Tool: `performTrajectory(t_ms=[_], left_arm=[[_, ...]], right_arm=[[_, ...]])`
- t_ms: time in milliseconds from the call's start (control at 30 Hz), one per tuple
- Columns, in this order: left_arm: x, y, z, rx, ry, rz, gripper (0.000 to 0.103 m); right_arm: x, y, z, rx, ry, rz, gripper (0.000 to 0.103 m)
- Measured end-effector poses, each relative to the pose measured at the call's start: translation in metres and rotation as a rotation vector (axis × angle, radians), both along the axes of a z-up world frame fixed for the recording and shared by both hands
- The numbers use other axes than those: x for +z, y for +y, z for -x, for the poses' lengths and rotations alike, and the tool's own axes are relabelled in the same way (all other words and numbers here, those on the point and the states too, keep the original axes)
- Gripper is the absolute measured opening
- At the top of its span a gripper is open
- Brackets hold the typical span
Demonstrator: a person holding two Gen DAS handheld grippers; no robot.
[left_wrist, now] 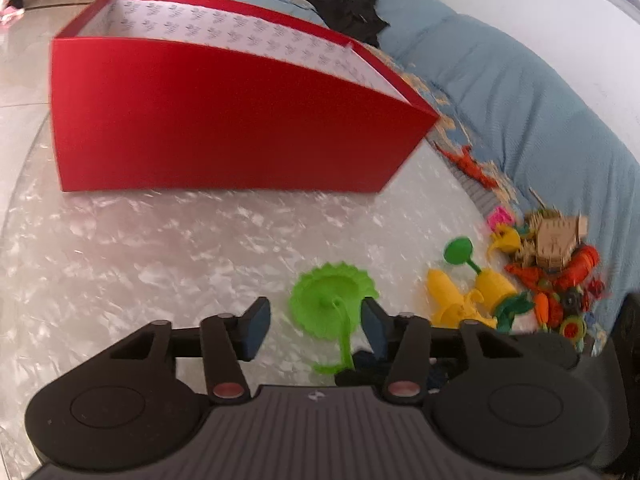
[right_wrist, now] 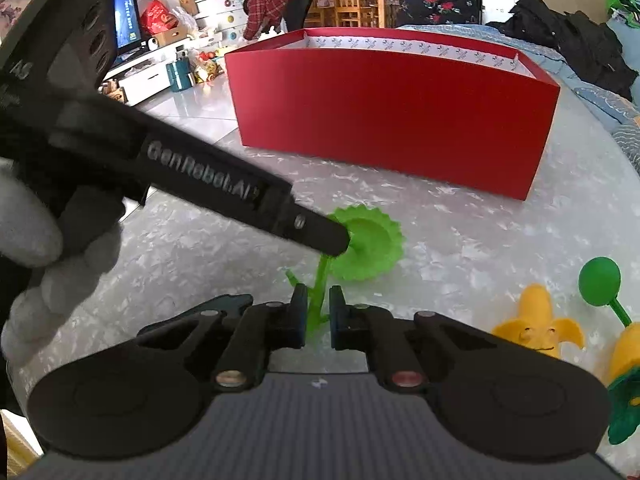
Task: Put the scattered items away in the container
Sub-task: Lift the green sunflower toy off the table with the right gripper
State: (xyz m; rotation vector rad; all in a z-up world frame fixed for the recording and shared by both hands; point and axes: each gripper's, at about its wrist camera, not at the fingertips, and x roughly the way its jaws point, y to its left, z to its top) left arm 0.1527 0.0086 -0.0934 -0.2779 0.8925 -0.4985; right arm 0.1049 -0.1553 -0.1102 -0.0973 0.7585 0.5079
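Right wrist view shows the right hand-held gripper (right_wrist: pixel 318 314) at the lower centre of the frame, nearly shut, with the thin stem of the green flower toy (right_wrist: pixel 366 242) between its pads; whether they press the stem I cannot tell for sure. The left hand-held gripper (left_wrist: pixel 316 326) stands wide open around the flower's head, one finger tip touching it in the right wrist view, gripping nothing. The red box (right_wrist: pixel 394 116) fills the upper middle of the frame on the pale desk (right_wrist: pixel 460 240), well apart from the flower. Its floor is hidden, so I cannot tell what it already holds. At the right edge of the left wrist view a yellow banana toy (left_wrist: pixel 450 296), a green ball-headed plant toy (left_wrist: pixel 460 252) and a heap of small toys (left_wrist: pixel 556 276) lie outside the box. Judging from this, most of the tidying remains.
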Motion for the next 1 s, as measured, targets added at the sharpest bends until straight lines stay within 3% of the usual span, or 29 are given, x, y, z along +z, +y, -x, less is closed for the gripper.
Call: performTrajectory(t_ms=[267,367,433,533,733,1000], left_arm=[[-0.008,-0.010,-0.025,-0.062,0.017,0.023,0.055],[-0.009,-0.015,-0.023,-0.090,0.023,0.000,0.028],[-0.009,-0.015,-0.021,-0.091,0.017,-0.014,0.028],[-0.004,-0.013,-0.020,-0.089,0.008,-0.008,0.014],[0.007,-0.014,-0.018,-0.093,-0.020,0.014,0.013],[0.002,-0.011,-0.021,-0.079,0.006,0.010,0.013]], right_arm=[[0.000,0.007,0.012,0.066,-0.023,0.041,0.008],[0.001,0.006,0.011,0.062,-0.029,0.048,0.007],[0.003,0.004,0.010,0.061,-0.032,0.044,0.006],[0.007,0.002,0.010,0.057,-0.050,0.051,0.006],[0.017,-0.006,0.012,0.039,-0.074,0.040,0.005],[0.018,-0.009,0.011,0.033,-0.075,0.046,0.005]])
